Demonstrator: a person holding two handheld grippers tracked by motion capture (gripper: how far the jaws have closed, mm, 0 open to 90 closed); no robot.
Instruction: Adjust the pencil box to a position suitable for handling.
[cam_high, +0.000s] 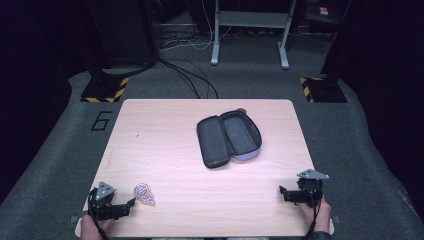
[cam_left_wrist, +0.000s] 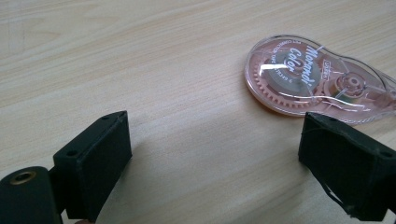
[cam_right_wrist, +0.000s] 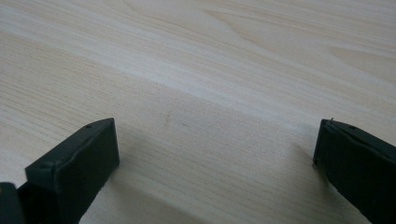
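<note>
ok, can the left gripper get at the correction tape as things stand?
Probably yes. The left gripper is open, the correction tape lies flat on the table just ahead of its jaws, with nothing between; the pencil case sits far off.

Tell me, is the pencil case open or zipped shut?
Open. The pencil case lies spread flat on the table, its two halves side by side, insides facing up and looking empty.

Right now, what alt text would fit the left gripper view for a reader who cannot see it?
A clear pink correction tape dispenser lies flat on a pale wooden table, just beyond the open left gripper. Its two black jaws rise from the bottom corners with bare wood between them; the right-hand jaw's tip overlaps the dispenser's near edge in the picture.
</note>
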